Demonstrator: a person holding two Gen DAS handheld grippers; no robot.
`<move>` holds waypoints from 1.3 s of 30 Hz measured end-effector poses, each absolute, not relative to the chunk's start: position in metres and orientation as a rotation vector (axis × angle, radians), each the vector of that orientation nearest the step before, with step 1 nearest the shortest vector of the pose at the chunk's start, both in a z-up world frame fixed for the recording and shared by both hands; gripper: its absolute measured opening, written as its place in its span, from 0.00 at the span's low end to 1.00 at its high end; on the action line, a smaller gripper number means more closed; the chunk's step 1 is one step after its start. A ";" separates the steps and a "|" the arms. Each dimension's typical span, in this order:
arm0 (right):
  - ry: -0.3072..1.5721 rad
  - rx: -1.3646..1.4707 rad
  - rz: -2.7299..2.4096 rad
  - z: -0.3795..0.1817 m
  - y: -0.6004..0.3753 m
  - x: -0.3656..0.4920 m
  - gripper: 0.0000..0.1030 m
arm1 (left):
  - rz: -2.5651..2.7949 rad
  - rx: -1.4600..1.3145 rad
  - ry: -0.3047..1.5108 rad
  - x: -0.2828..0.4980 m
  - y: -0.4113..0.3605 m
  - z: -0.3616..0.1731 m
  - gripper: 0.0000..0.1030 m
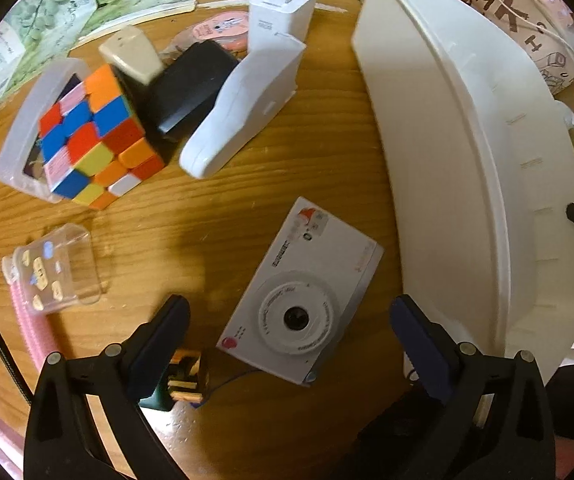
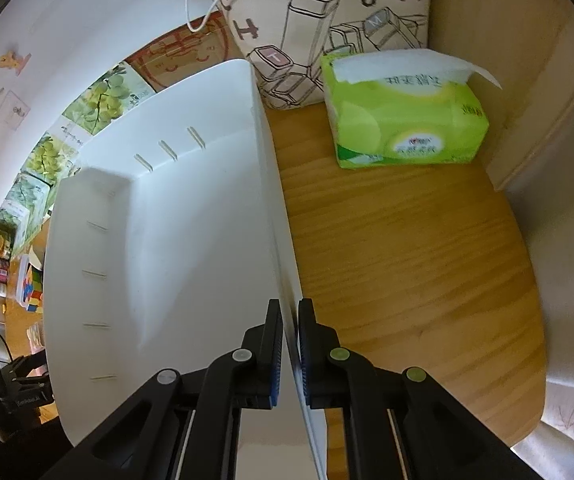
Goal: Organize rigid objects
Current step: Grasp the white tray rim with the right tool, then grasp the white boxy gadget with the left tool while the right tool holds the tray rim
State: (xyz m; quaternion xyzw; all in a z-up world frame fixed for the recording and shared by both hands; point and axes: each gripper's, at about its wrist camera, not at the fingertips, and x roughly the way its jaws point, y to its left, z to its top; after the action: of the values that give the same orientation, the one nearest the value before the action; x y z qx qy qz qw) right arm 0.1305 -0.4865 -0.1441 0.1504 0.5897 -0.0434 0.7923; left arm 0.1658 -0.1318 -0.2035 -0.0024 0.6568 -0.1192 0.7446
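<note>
Left wrist view: my left gripper (image 1: 289, 344) hangs with jaws spread wide, nothing pressed between them, over a white compact camera (image 1: 301, 294) that lies lens-up on the wooden table (image 1: 271, 168). Listed beyond it: a multicoloured puzzle cube (image 1: 99, 136) leaning on a clear plastic case (image 1: 27, 128); a black rounded box (image 1: 189, 88); a white wedge-shaped plastic unit (image 1: 243, 106); a white two-pin wall charger (image 1: 281, 12); a small clear lidded box (image 1: 57, 266) of small pale pieces. A large white plastic bin (image 1: 467, 152) stands to the right, apart from the camera. Right wrist view: my right gripper (image 2: 291, 344) is clamped narrow on the bin's thin side wall, one pad inside, one outside. Nearby: a green tissue pack (image 2: 403, 120) and a printed canvas pouch (image 2: 327, 32).
</note>
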 end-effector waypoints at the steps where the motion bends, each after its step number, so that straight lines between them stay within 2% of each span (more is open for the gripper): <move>1: 1.264 0.324 -0.090 -0.144 -0.486 0.132 0.08 | -0.271 -0.011 1.437 0.169 -0.132 -0.204 0.94; 10: 1.250 0.286 -0.065 -0.144 -0.475 0.146 0.08 | -0.301 -0.050 1.438 0.172 -0.113 -0.204 0.91; 13: 1.265 0.275 -0.061 -0.148 -0.472 0.147 0.08 | -0.292 0.009 1.440 0.169 -0.112 -0.207 0.85; 24: 1.255 0.282 -0.066 -0.145 -0.473 0.139 0.07 | -0.356 0.058 1.401 0.148 -0.129 -0.206 0.81; 28: 1.254 0.287 -0.064 -0.144 -0.472 0.136 0.07 | -0.395 0.118 1.373 0.141 -0.137 -0.206 0.73; 30: 1.254 0.287 -0.062 -0.143 -0.472 0.134 0.07 | -0.408 0.152 1.362 0.140 -0.143 -0.205 0.66; 39: 1.252 0.267 -0.067 -0.138 -0.473 0.126 0.07 | -0.371 0.122 1.352 0.146 -0.140 -0.203 0.65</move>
State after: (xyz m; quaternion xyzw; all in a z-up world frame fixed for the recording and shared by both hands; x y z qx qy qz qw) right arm 0.1263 -0.4725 -0.1377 0.1246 0.5840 -0.0311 0.8015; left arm 0.1458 -0.1397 -0.2034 0.0561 0.6217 -0.1704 0.7625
